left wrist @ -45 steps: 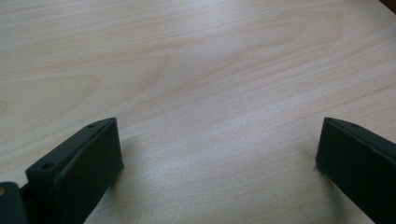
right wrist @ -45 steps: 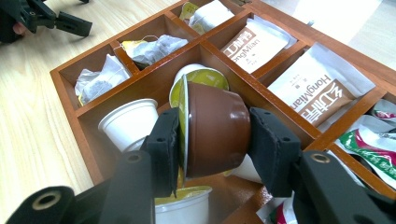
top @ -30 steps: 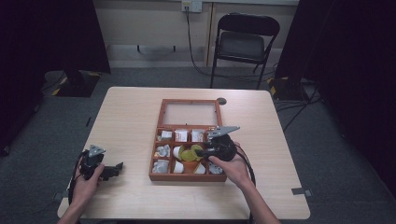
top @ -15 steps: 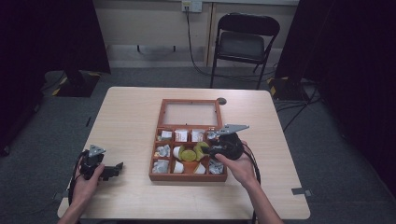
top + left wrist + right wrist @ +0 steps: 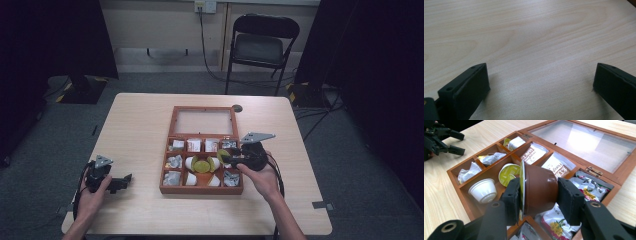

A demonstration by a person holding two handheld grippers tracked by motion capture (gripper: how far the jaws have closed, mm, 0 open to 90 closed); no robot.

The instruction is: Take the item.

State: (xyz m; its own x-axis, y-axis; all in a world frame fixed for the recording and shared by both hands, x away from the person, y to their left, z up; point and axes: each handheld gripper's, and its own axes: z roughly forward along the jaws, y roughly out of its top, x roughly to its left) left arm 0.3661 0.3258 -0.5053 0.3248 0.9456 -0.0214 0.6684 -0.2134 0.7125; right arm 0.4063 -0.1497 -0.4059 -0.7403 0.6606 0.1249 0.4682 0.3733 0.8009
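A wooden compartment box [image 5: 202, 189] with its glass lid [image 5: 204, 121] laid open lies mid-table. My right gripper [image 5: 539, 195] is shut on a brown coffee capsule [image 5: 539, 190] with a yellow-green foil top, held on its side just above the box's right compartments; from above the same capsule [image 5: 223, 156] pokes out of the right gripper [image 5: 231, 159]. A white capsule [image 5: 483, 190] and a yellow-lidded capsule [image 5: 507, 173] lie in the middle compartment. My left gripper [image 5: 121, 182] rests at the table's near left, open, its jaws wide apart over bare wood [image 5: 539, 75].
Other compartments hold tea and coffee sachets [image 5: 533, 153] and crumpled wrappers [image 5: 469, 172]. A folding chair [image 5: 264, 45] stands behind the table. A small dark disc [image 5: 237, 108] sits on the table by the lid's far right corner.
My right gripper has shifted a little to the right and slightly up with the capsule in it. The left gripper has stayed put.
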